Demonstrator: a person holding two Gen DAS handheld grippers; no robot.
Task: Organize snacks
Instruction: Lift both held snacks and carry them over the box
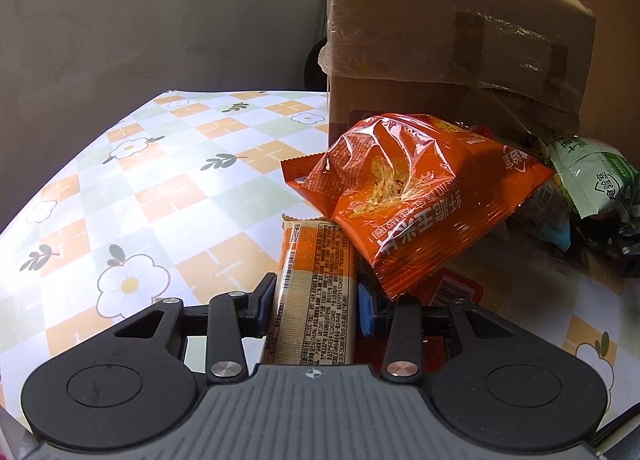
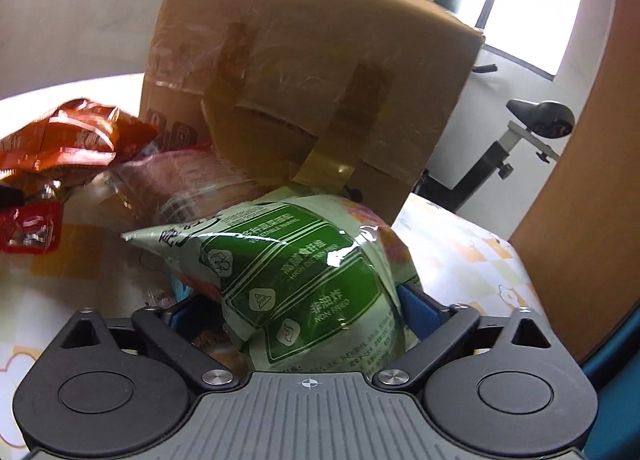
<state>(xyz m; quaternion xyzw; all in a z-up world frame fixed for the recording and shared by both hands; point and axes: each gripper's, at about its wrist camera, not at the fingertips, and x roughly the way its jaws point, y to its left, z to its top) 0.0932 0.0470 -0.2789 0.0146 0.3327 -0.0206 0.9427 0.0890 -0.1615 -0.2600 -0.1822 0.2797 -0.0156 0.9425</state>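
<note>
Left wrist view. Item: a long, flat beige-and-orange wrapped snack bar (image 1: 314, 292), printed with small text and a barcode, lying on the checked, flower-printed tablecloth (image 1: 132, 196). Its long axis runs straight ahead along the fingers of the left gripper (image 1: 316, 300), and its far end is tucked under a puffy orange plastic crisp bag (image 1: 404, 196). The black fingers with blue pads sit narrow, one against each long side of the bar: clenched on it. Behind stands a tall brown cardboard box (image 1: 452, 32) bound in clear tape; a pale green packet (image 1: 592, 180) lies to the right.

Right wrist view. Item: the same pale green and dark green glossy snack bag (image 2: 304, 284), plump, lying directly in front of the right gripper (image 2: 304, 312) and reaching back to its body. The bag leans against the taped cardboard box (image 2: 312, 72). The jaws stand wide, one blue pad at each flank; whether they press the film cannot be told for sure, though contact looks likely. This hand is plainly the nearer to the green bag. To the left lie the crumpled orange bag (image 2: 68, 136) and a small red sachet (image 2: 30, 228)
</note>
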